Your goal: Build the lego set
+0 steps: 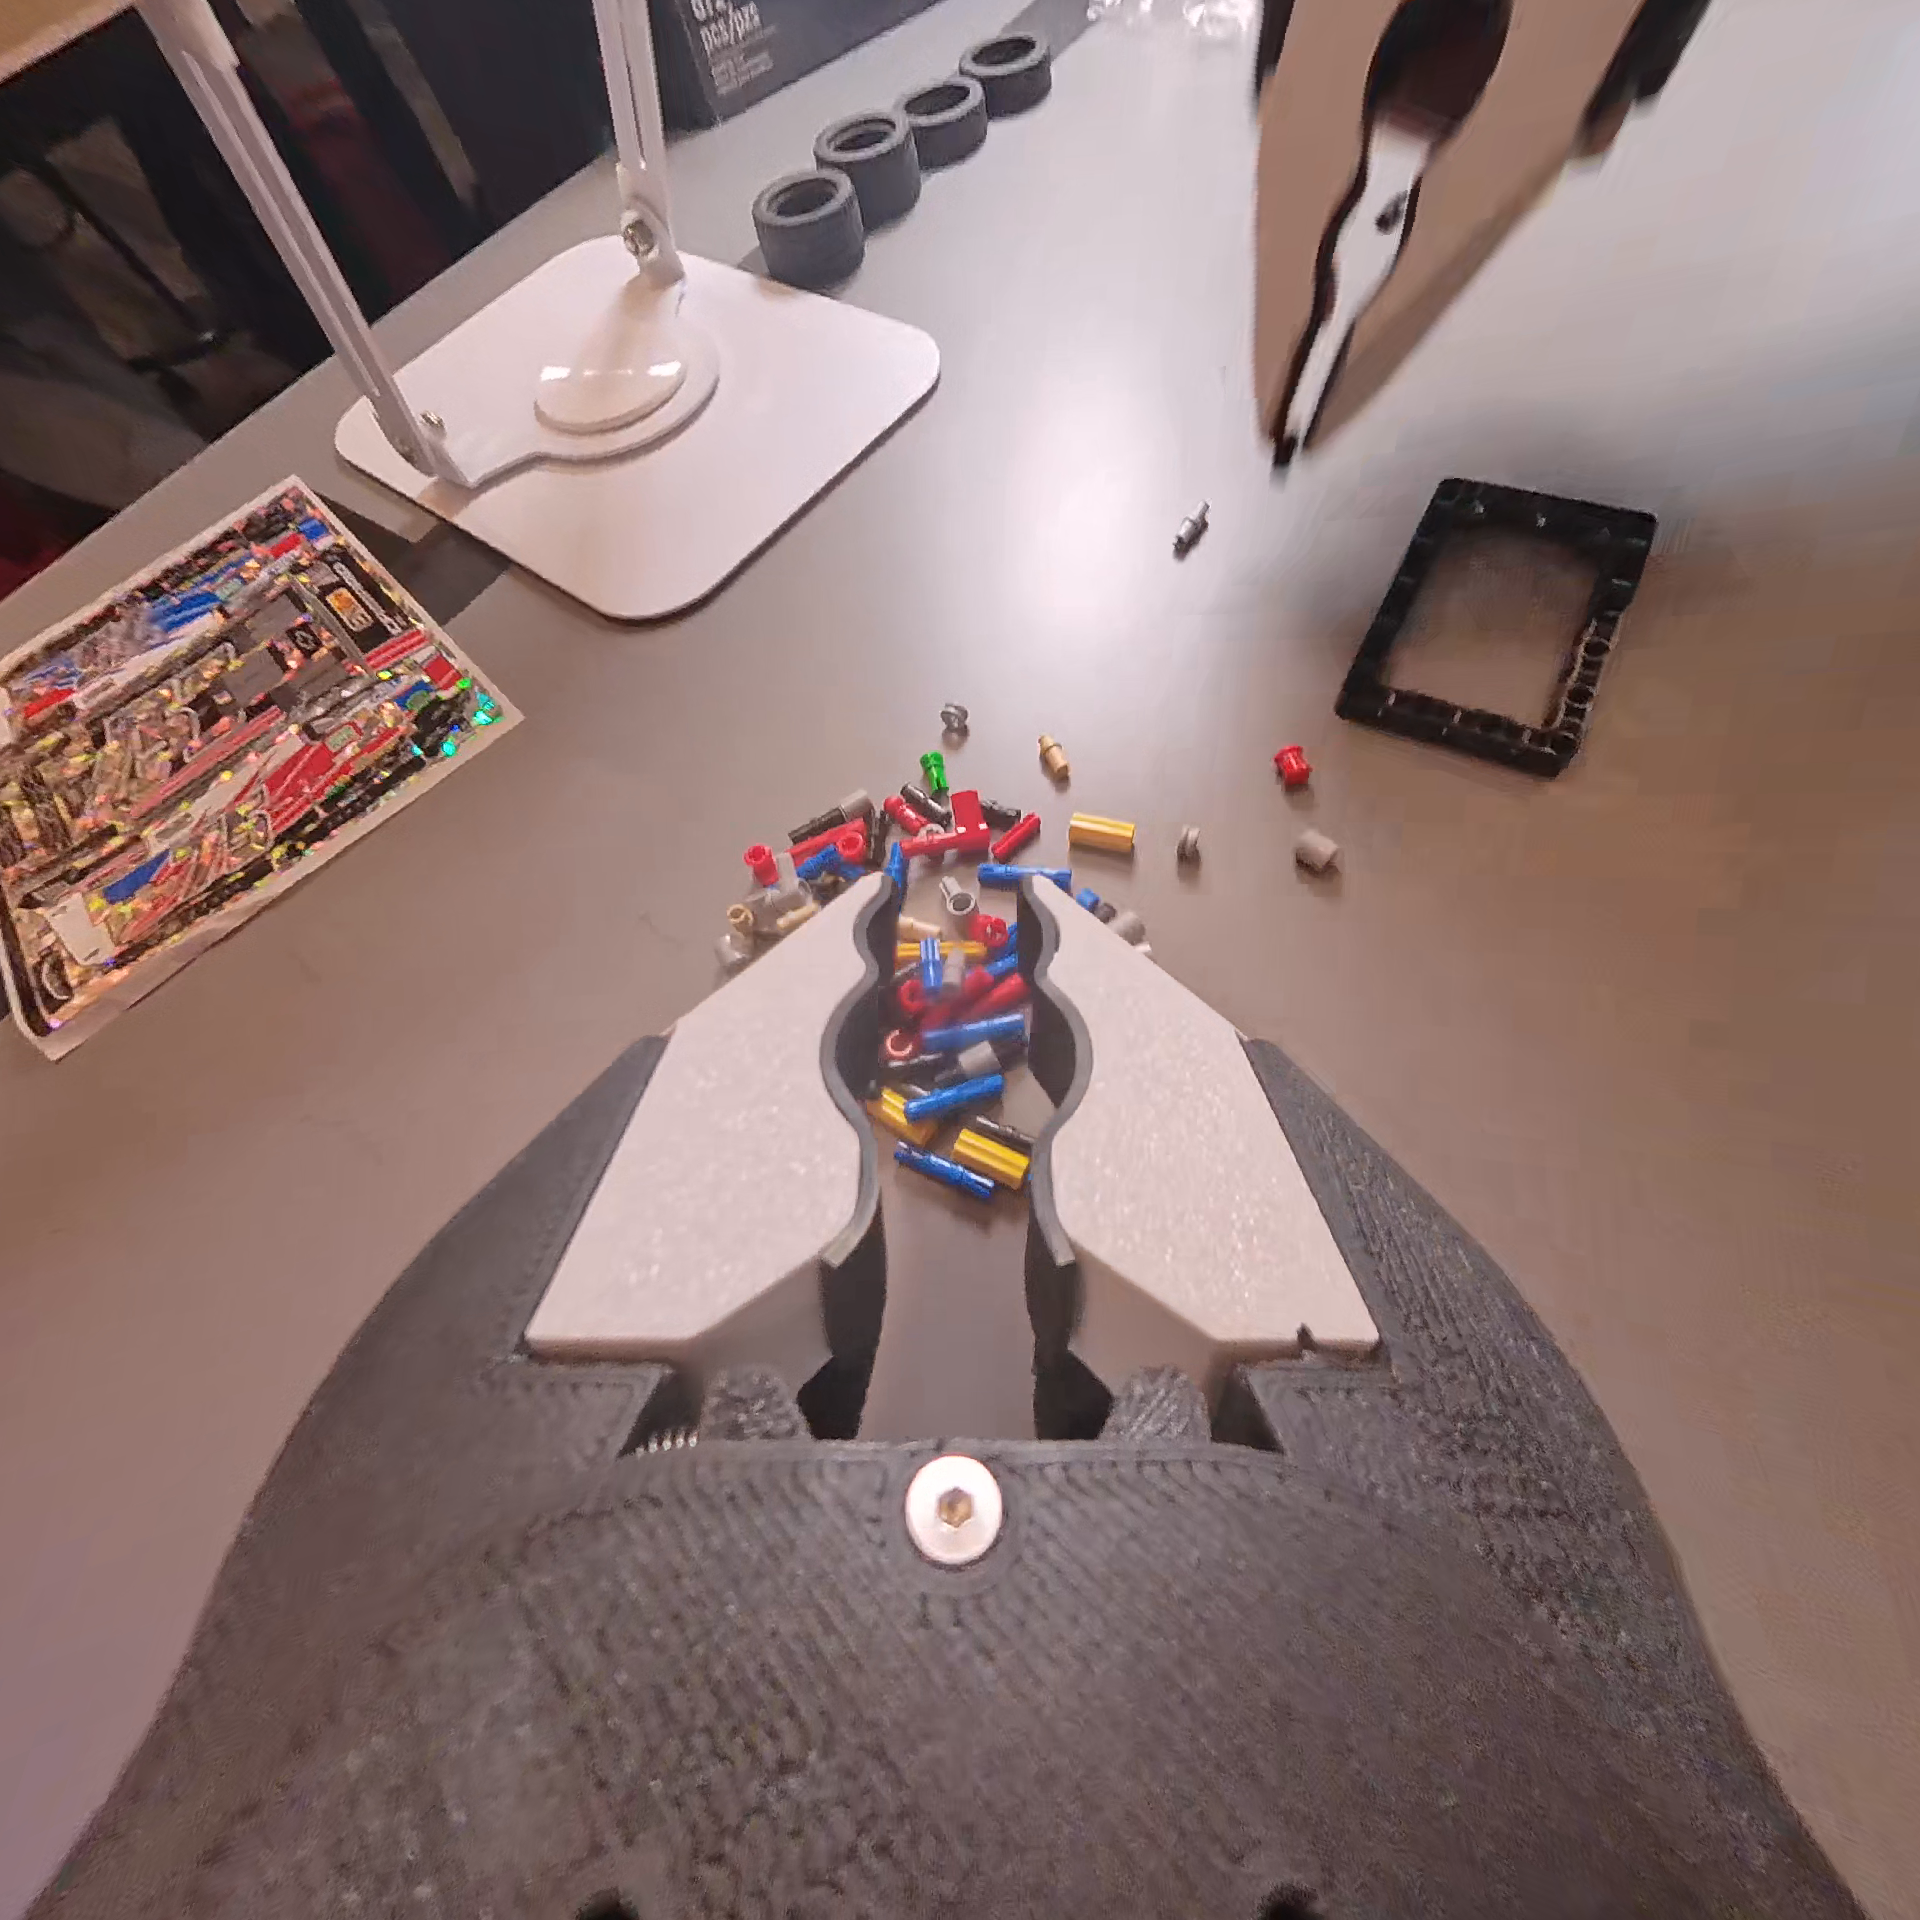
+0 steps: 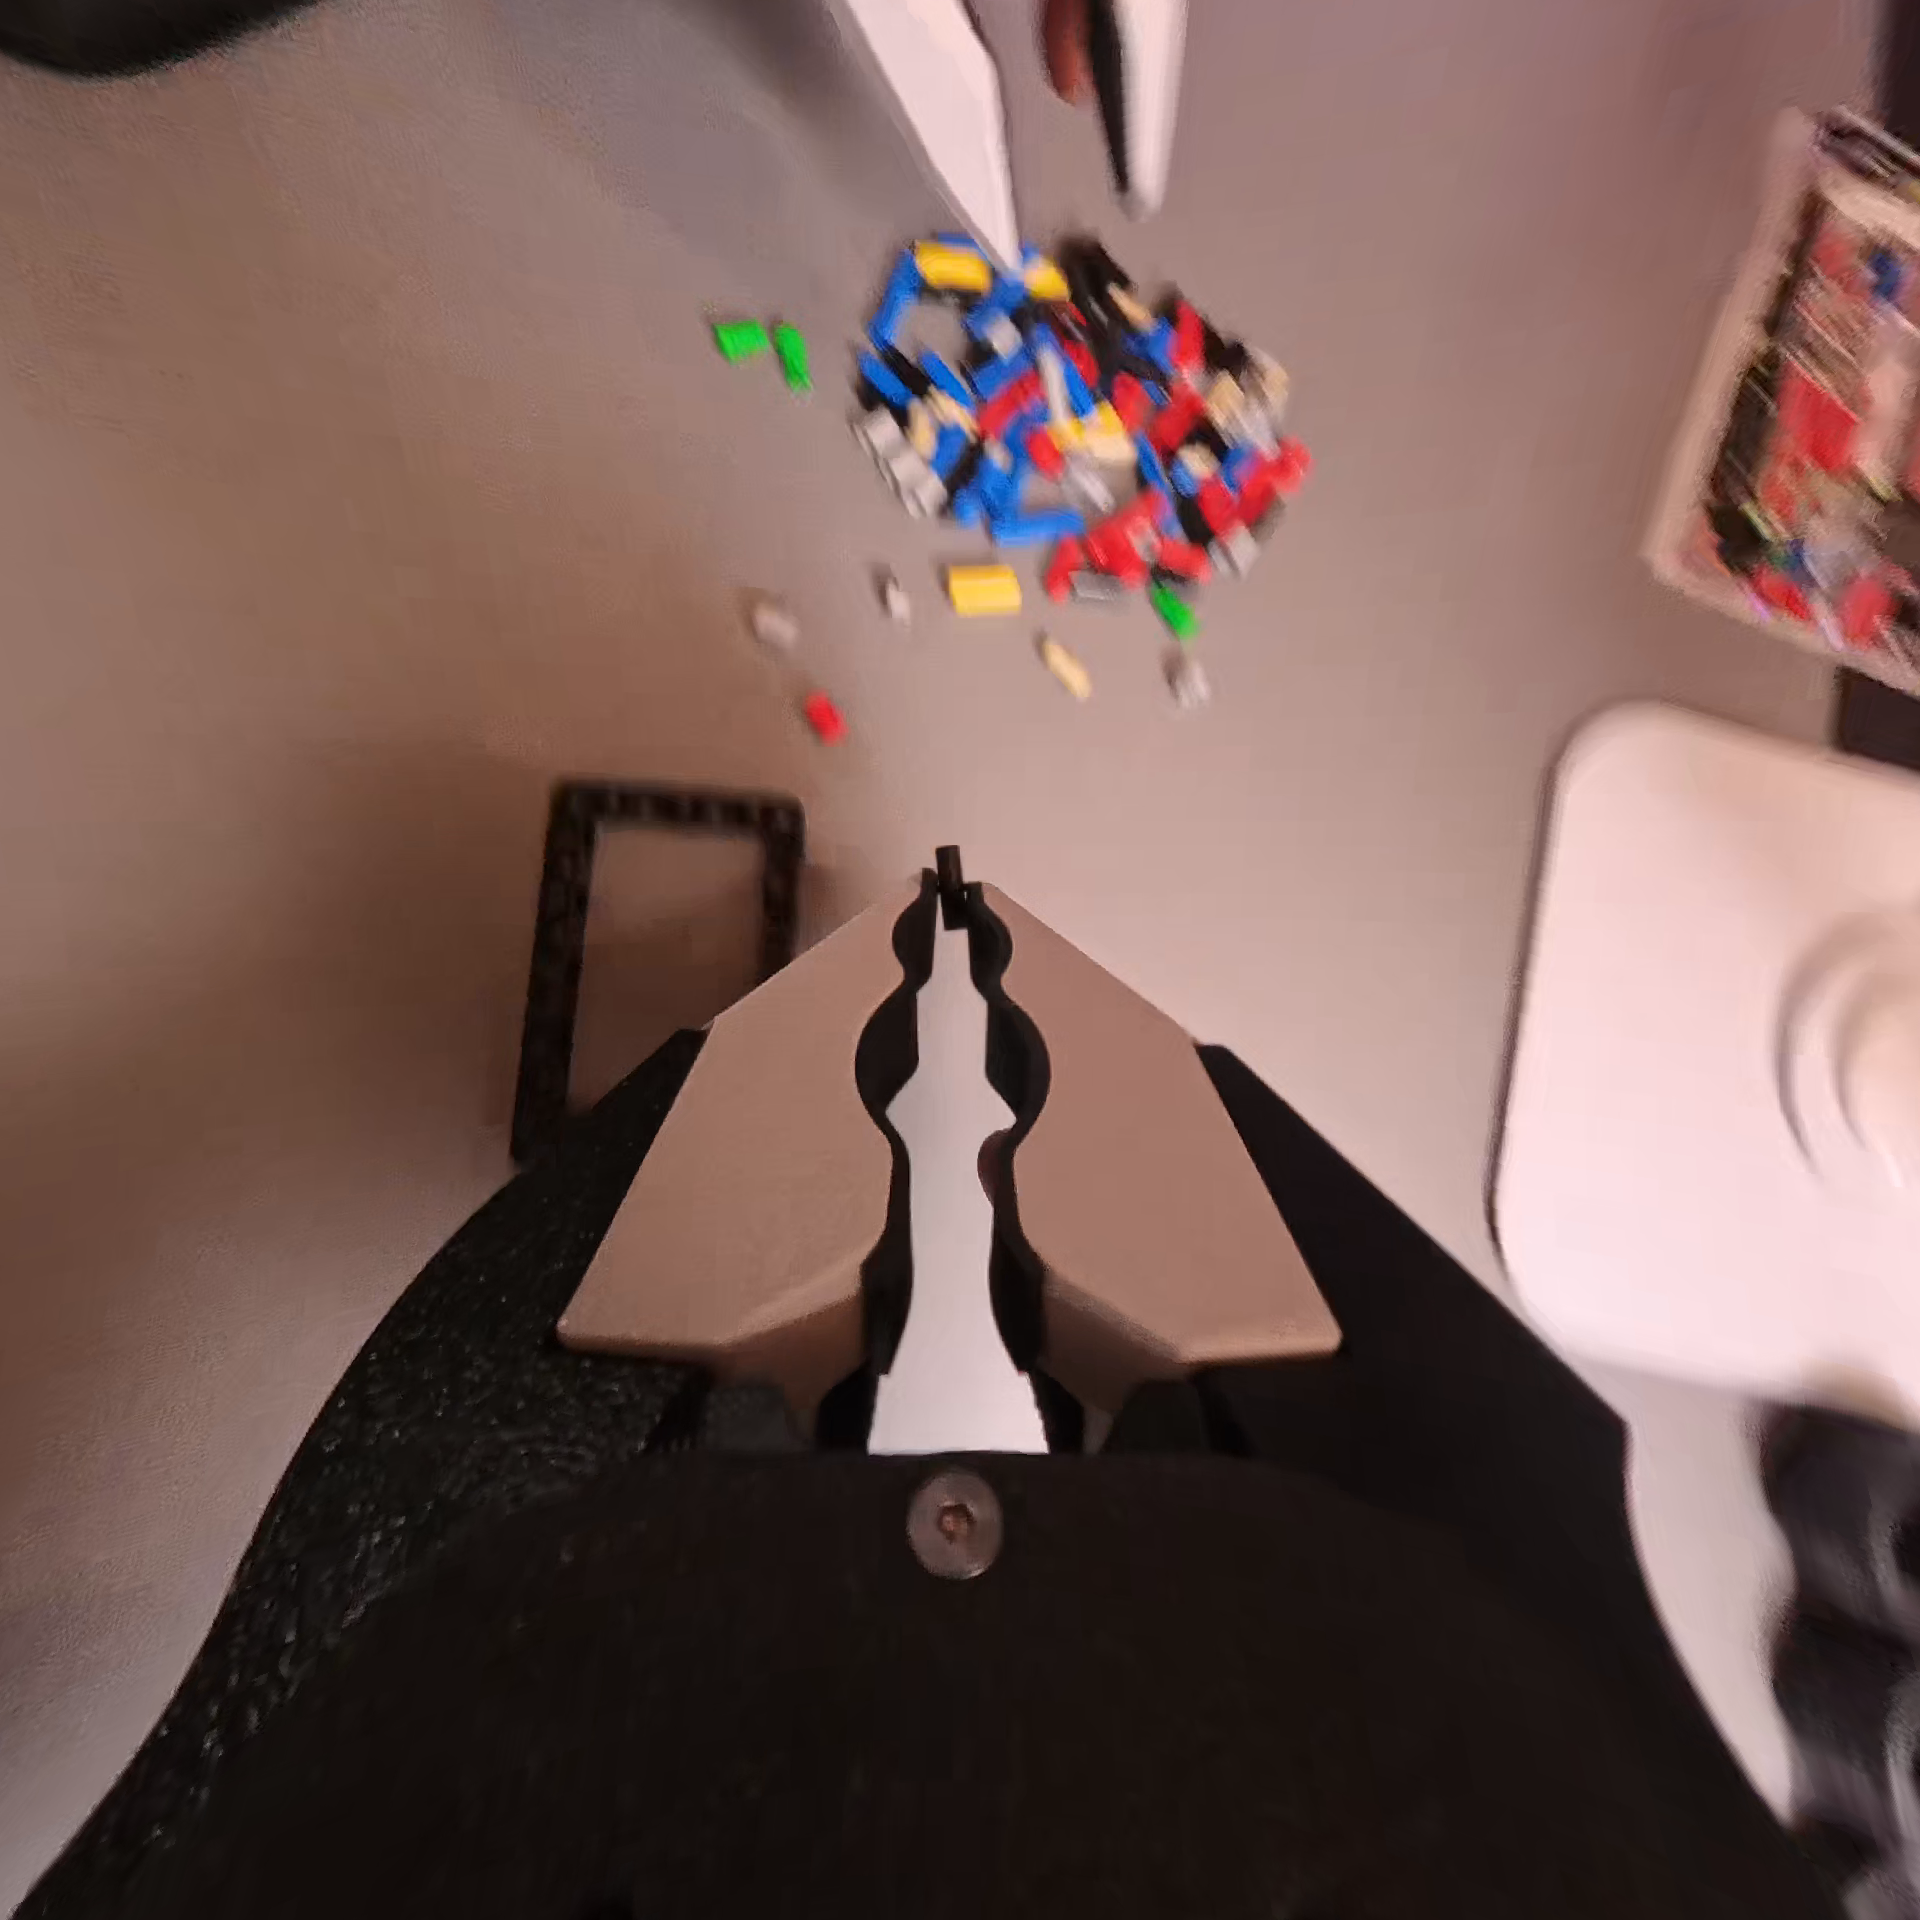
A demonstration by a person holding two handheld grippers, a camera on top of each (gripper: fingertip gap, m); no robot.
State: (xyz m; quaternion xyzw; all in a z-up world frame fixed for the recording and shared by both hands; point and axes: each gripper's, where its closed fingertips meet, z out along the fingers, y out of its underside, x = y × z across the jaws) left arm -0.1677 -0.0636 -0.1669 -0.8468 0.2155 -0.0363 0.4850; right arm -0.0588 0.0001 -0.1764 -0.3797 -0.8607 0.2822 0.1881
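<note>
A pile of small coloured lego pins and connectors (image 1: 951, 997) lies on the grey table; it also shows blurred in the right wrist view (image 2: 1081, 416). My left gripper (image 1: 956, 888) is open and empty, its fingers straddling the pile just above it. A black rectangular lego frame (image 1: 1501, 623) lies to the right; it also shows in the right wrist view (image 2: 665, 935). My right gripper (image 2: 951, 894) is shut on a small black pin (image 2: 948, 883), held above the table beside the frame. In the left wrist view the right gripper (image 1: 1294, 436) hangs above the table, blurred.
A white lamp base (image 1: 665, 416) with its arm stands left of centre. A sticker sheet (image 1: 208, 748) lies at the left edge. Several black tyres (image 1: 894, 145) sit in a row at the back. A lone grey pin (image 1: 1193, 526) lies near the frame. About 12 cm separates my left fingertips from my right. The white lamp base (image 1: 665, 416) is about 25 cm from both grippers' fingertips.
</note>
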